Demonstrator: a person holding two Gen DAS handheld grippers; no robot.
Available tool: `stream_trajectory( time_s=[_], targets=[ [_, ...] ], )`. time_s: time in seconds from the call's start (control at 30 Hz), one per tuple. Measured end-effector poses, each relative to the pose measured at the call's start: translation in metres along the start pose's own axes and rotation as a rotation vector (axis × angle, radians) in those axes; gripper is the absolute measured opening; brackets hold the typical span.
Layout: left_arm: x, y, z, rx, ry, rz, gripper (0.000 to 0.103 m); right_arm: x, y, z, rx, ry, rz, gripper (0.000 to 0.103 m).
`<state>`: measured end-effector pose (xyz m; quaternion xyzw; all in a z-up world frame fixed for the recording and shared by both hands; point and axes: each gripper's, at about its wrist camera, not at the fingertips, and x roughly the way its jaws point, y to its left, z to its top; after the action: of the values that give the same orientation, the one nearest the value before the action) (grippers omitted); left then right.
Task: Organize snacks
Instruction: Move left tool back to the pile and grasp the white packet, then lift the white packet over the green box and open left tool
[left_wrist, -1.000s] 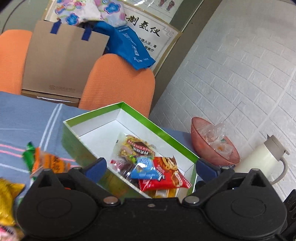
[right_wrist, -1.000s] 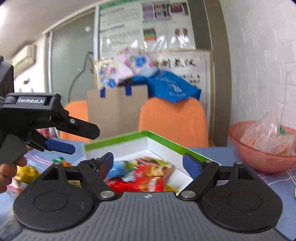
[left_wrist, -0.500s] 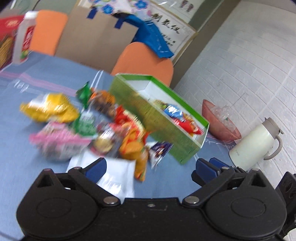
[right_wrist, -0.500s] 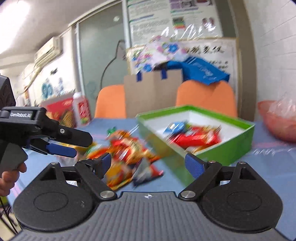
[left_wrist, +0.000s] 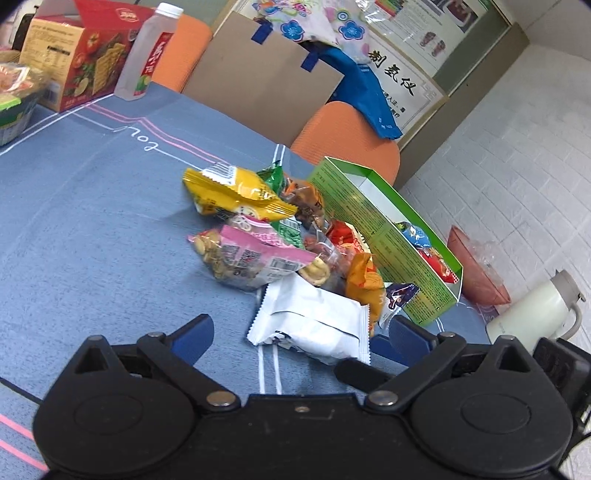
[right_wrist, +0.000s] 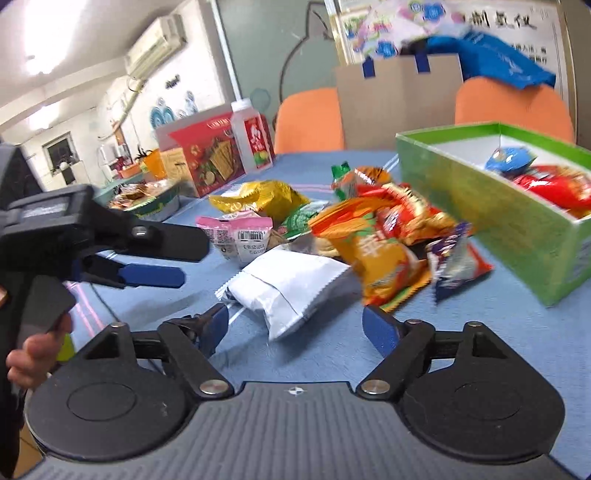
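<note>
Left wrist view: the left gripper (left_wrist: 301, 334) hovers low over the table with its blue-padded jaws spread wide and nothing between them; directly ahead, the flat white foil snack pouch with crimped ends (left_wrist: 314, 317) lies nearest, which makes it the likely next pick. Behind it the loose heap of snack packets (left_wrist: 280, 236) rests against the outer wall of the open green cardboard box with white lining (left_wrist: 391, 236), close enough to keep each transfer short. A few packets, among them a red one and a blue one, already lie inside the box, so most of the sorting remains. The surface is a blue tablecloth with white and pink lines (left_wrist: 92, 221); a red printed carton (left_wrist: 77, 51) and a clear plastic bottle (left_wrist: 144, 55) stand at its far edge, orange chairs (left_wrist: 351, 144) behind, and a cream thermos jug (left_wrist: 535, 317) beside a white brick-pattern wall. Right wrist view: the right gripper (right_wrist: 295, 325) also has its jaws apart and empty, lined up on the same white pouch (right_wrist: 288, 284). The left gripper (right_wrist: 147, 273) enters from the left, held by a hand (right_wrist: 37, 347). The green box (right_wrist: 480, 206) stands at right. The room shows a wall air conditioner (right_wrist: 155, 48) and posters.
</note>
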<state>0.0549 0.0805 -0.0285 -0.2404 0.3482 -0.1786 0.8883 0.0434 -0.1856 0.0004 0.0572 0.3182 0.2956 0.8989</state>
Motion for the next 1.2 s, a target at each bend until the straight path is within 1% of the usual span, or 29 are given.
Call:
stream_trajectory(
  time_s=[0.03, 0.07, 0.13, 0.17, 0.23, 0.3, 0.37, 0.5, 0.53, 0.57, 0.63, 0.73, 0.8, 0.83, 0.87, 0.93, 1.0, 1.03, 1.07, 1.1, 1.13, 1.17, 1.2],
  targets=[
    [0.000, 0.002, 0.000, -0.005, 0.004, -0.006, 0.103, 0.006, -0.001, 0.002, 0.025, 0.005, 0.001, 0.103],
    [0.003, 0.004, 0.002, -0.008, 0.010, -0.016, 0.103, 0.008, -0.004, 0.001, 0.054, 0.013, 0.008, 0.096],
    [0.010, 0.008, 0.005, -0.013, 0.026, -0.029, 0.103, 0.009, -0.012, 0.001, 0.116, 0.018, 0.058, 0.063],
    [0.014, 0.009, 0.007, -0.014, 0.033, -0.034, 0.103, 0.006, -0.015, 0.000, 0.127, 0.019, 0.061, 0.057],
    [0.026, 0.011, 0.009, -0.025, 0.049, -0.051, 0.103, -0.002, -0.017, -0.004, 0.112, 0.014, 0.049, 0.053],
    [0.039, 0.012, 0.010, -0.036, 0.074, -0.075, 0.103, -0.012, -0.019, -0.008, 0.110, 0.012, 0.044, 0.053],
    [0.045, 0.008, 0.009, -0.035, 0.079, -0.100, 0.103, -0.022, -0.022, -0.013, 0.121, 0.011, 0.040, 0.052],
    [0.055, -0.005, 0.005, -0.001, 0.112, -0.143, 0.103, -0.037, -0.028, -0.021, 0.140, 0.004, 0.022, 0.053],
    [0.058, -0.009, 0.004, 0.009, 0.128, -0.156, 0.100, -0.038, -0.029, -0.022, 0.147, 0.002, 0.021, 0.054],
    [0.061, -0.012, 0.002, 0.018, 0.147, -0.172, 0.088, -0.039, -0.030, -0.022, 0.149, 0.001, 0.019, 0.054],
    [0.068, -0.018, -0.001, 0.032, 0.179, -0.204, 0.076, -0.039, -0.030, -0.023, 0.154, -0.002, 0.018, 0.054],
    [0.068, -0.022, -0.004, 0.043, 0.174, -0.200, 0.076, -0.039, -0.031, -0.022, 0.152, -0.003, 0.013, 0.056],
    [0.068, -0.020, -0.004, 0.032, 0.175, -0.200, 0.076, -0.041, -0.031, -0.021, 0.136, 0.002, 0.011, 0.061],
    [0.068, -0.021, -0.004, 0.032, 0.173, -0.194, 0.076, -0.044, -0.031, -0.021, 0.125, -0.004, 0.001, 0.063],
    [0.068, -0.022, -0.004, 0.034, 0.172, -0.190, 0.076, -0.046, -0.030, -0.020, 0.116, -0.011, -0.008, 0.069],
    [0.068, -0.023, -0.004, 0.043, 0.171, -0.186, 0.076, -0.050, -0.030, -0.017, 0.103, -0.030, -0.015, 0.074],
    [0.071, -0.028, -0.003, 0.053, 0.174, -0.183, 0.076, -0.049, -0.032, -0.015, 0.104, -0.038, -0.025, 0.075],
    [0.071, -0.030, -0.005, 0.062, 0.175, -0.181, 0.072, -0.046, -0.033, -0.014, 0.108, -0.029, -0.033, 0.075],
    [0.072, -0.032, -0.006, 0.071, 0.180, -0.174, 0.065, -0.042, -0.034, -0.015, 0.113, -0.021, -0.038, 0.072],
    [0.072, -0.036, -0.007, 0.085, 0.173, -0.155, 0.064, -0.040, -0.035, -0.016, 0.122, -0.024, -0.030, 0.069],
    [0.071, -0.038, -0.008, 0.093, 0.170, -0.148, 0.063, -0.040, -0.036, -0.017, 0.131, -0.028, -0.025, 0.062],
    [0.068, -0.041, -0.008, 0.106, 0.166, -0.146, 0.060, -0.041, -0.035, -0.016, 0.132, -0.029, -0.022, 0.053],
    [0.065, -0.046, -0.009, 0.123, 0.161, -0.146, 0.059, -0.043, -0.034, -0.015, 0.123, -0.030, -0.027, 0.051]
  ],
)
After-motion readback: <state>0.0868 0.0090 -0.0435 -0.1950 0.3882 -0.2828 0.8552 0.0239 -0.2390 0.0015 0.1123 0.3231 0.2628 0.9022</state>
